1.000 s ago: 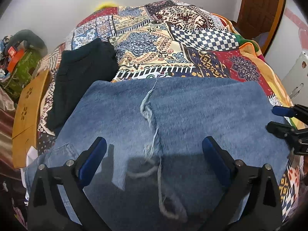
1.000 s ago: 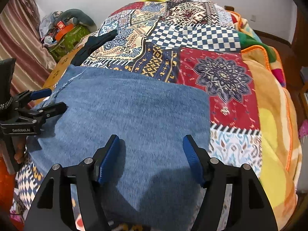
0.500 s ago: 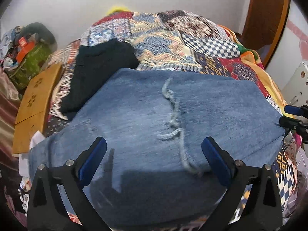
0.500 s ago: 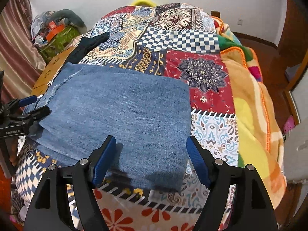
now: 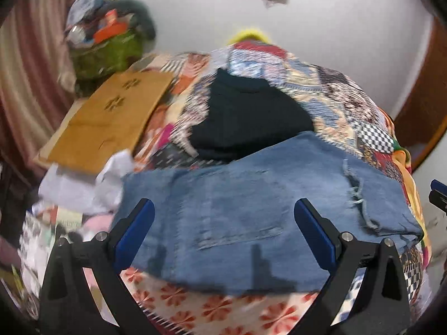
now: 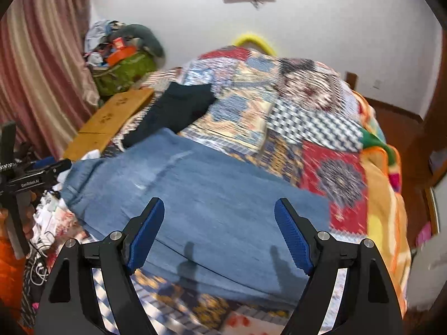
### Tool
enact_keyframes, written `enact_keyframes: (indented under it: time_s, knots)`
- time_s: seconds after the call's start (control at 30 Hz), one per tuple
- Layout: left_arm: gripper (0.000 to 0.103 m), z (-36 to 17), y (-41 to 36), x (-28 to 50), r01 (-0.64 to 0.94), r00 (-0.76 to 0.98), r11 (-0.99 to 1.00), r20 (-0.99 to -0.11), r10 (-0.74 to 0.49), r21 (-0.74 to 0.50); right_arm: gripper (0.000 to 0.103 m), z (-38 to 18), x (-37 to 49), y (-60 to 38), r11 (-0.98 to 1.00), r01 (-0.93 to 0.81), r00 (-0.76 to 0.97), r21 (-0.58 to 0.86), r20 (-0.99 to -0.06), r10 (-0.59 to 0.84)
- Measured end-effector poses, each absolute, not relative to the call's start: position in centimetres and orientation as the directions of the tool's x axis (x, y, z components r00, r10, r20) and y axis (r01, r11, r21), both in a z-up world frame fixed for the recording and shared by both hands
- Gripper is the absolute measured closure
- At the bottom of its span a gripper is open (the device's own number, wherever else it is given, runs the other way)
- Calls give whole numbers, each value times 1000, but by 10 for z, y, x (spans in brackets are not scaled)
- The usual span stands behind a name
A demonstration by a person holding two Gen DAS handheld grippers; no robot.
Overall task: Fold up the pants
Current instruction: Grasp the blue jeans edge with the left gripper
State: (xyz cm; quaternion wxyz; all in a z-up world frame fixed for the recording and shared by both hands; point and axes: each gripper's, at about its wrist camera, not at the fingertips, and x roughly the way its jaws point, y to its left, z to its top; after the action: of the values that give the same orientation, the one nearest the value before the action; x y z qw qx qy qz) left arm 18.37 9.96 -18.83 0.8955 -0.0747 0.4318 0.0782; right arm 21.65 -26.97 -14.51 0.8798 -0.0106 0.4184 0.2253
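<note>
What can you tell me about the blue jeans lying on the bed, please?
The blue jeans are faded denim, folded into a flat, roughly rectangular stack on the patchwork bedspread near the bed's front edge. A frayed, threadbare hem shows toward one end in the left wrist view, and a stitched seam crosses the top layer. Their far edge meets a dark folded garment. Neither gripper touches them; only finger shadows fall on the cloth.
</note>
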Motion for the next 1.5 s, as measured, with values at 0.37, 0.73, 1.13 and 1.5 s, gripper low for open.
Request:
enact_keyframes:
  time_s: [0.37, 0.73, 1.13, 1.5]
  knots:
    - [2, -264, 164, 150, -334, 420, 896, -897, -137, -294, 22, -211, 238, -209, 885, -439, 398, 152, -851, 344]
    - [2, -323, 169, 136, -430, 366, 712, -829, -424, -554, 20, -217, 237, -209, 877, -454, 386, 156, -853, 351]
    - [35, -331, 203, 178, -491, 398, 650, -813, -425, -580, 19, -220, 242, -212, 875, -448, 383, 182, -846, 371]
    - [30, -336, 186, 182, -390, 408, 693, -789, -460, -606, 19, -221, 241, -213, 880, -426, 379, 210, -842, 385]
